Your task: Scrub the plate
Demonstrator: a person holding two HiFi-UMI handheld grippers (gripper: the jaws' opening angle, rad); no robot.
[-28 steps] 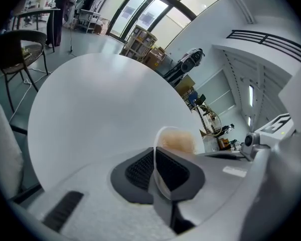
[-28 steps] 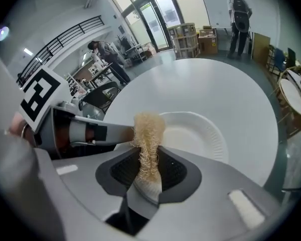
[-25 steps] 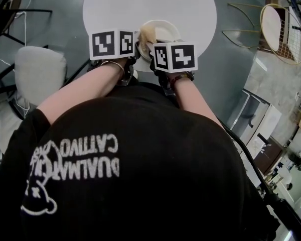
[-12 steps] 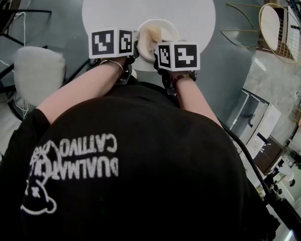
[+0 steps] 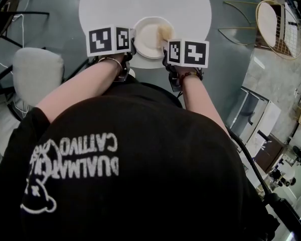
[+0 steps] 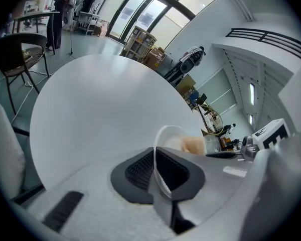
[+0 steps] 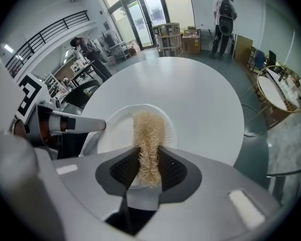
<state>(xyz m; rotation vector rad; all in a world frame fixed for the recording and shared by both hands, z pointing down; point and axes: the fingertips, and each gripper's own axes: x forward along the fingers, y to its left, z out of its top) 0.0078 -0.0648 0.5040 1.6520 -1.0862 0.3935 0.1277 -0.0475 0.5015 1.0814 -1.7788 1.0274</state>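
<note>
A white paper plate [image 5: 146,38] sits near the front edge of the round white table [image 5: 140,4]. My left gripper [image 5: 131,45] is shut on the plate's left rim; in the left gripper view the rim [image 6: 160,169] runs edge-on between the pads of the left gripper [image 6: 155,157]. My right gripper [image 5: 167,45] is shut on a tan fibrous scrubber [image 5: 164,32], which rests on the right part of the plate. In the right gripper view the scrubber [image 7: 148,139] sticks out of the right gripper [image 7: 148,160] onto the plate [image 7: 115,129].
A grey padded chair [image 5: 37,74] stands left of the table and a gold wire side table [image 5: 277,26] to the right. A dark chair [image 6: 15,54] stands beyond the table's left. People [image 7: 223,11] stand far off by the glass doors.
My right gripper has carried the scrubber from the plate's left side across to its right side. The left gripper keeps its hold on the rim.
</note>
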